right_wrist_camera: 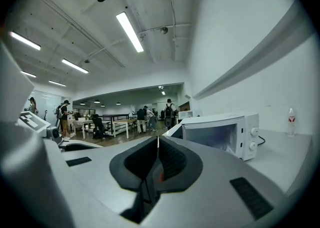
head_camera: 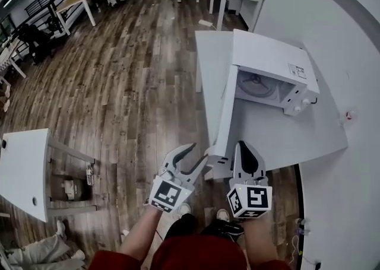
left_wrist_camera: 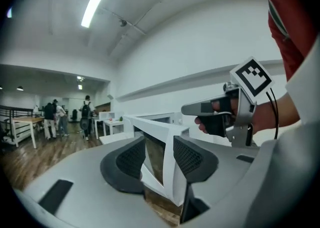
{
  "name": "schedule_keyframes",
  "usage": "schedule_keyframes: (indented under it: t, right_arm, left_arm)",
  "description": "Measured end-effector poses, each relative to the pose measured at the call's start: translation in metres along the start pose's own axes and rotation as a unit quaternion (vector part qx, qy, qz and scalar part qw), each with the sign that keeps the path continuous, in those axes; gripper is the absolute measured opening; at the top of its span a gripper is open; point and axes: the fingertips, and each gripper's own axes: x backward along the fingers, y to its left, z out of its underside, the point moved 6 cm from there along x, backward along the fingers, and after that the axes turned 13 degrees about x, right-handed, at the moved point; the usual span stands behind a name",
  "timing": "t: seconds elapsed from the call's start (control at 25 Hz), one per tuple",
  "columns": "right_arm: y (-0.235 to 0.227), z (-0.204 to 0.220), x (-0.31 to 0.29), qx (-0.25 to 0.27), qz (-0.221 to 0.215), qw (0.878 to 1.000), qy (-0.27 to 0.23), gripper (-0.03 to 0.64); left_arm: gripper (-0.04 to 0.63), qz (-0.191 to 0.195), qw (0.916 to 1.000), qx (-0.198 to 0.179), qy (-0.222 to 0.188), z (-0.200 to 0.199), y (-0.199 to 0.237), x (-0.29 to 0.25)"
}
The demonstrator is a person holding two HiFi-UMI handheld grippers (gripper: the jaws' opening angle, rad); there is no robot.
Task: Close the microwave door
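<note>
The microwave door (head_camera: 222, 121) stood wide open, reaching from the microwave (head_camera: 267, 61) toward the surface's (head_camera: 285, 135) near edge, its free end at the mouth of the spread left tongs (head_camera: 198, 155), with the closed, empty right tongs (head_camera: 243, 147) just beside.

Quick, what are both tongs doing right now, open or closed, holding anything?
Left tongs: open, with the microwave door edge between them, not clamped.
Right tongs: closed, empty.
</note>
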Motion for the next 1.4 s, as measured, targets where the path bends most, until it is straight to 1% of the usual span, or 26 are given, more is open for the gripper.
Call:
schedule_keyframes:
  t: [0.08, 0.16, 0.32, 0.4, 0.48, 0.56, 0.8, 0.84, 0.96, 1.24, 1.4]
  right_arm:
    - [-0.001, 0.004, 0.002, 0.000, 0.015, 1.000, 0.006, 0.029]
    - [-0.002, 0.007, 0.005, 0.000, 0.029, 1.000, 0.011, 0.029]
    - [-0.004, 0.012, 0.013, 0.003, 0.057, 0.998, 0.022, 0.029]
    - [-0.005, 0.015, 0.018, 0.005, 0.070, 0.997, 0.028, 0.029]
    - [-0.007, 0.016, 0.023, 0.006, 0.081, 0.996, 0.034, 0.029]
    - [-0.009, 0.018, 0.026, 0.008, 0.092, 0.995, 0.037, 0.029]
    - [-0.016, 0.021, 0.034, 0.009, 0.113, 0.992, 0.045, 0.029]
    - [-0.017, 0.022, 0.035, 0.008, 0.115, 0.992, 0.047, 0.029]
    - [-0.018, 0.022, 0.035, 0.006, 0.118, 0.992, 0.048, 0.029]
    - [-0.025, 0.023, 0.035, 0.001, 0.116, 0.992, 0.044, 0.029]
    - [-0.038, 0.029, 0.039, -0.006, 0.117, 0.992, 0.045, 0.029]
  left_arm:
    - [0.181, 0.039, 0.9991, -0.008, 0.016, 0.009, 0.002, -0.004]
    - [0.201, 0.082, 0.9959, -0.019, 0.032, 0.017, 0.003, -0.009]
    - [0.224, 0.166, 0.9835, -0.041, 0.061, 0.030, 0.003, -0.020]
    - [0.224, 0.193, 0.9776, -0.048, 0.070, 0.034, 0.003, -0.025]
    - [0.224, 0.210, 0.9731, -0.053, 0.078, 0.038, 0.005, -0.029]
    - [0.224, 0.221, 0.9699, -0.057, 0.083, 0.041, 0.007, -0.034]
    - [0.222, 0.240, 0.9641, -0.070, 0.088, 0.043, 0.009, -0.044]
    - [0.217, 0.243, 0.9632, -0.073, 0.088, 0.043, 0.008, -0.044]
    - [0.175, 0.253, 0.9605, -0.076, 0.088, 0.042, 0.006, -0.044]
    - [0.169, 0.262, 0.9576, -0.071, 0.096, 0.042, -0.001, -0.048]
    - [0.167, 0.260, 0.9581, -0.069, 0.098, 0.042, -0.011, -0.058]
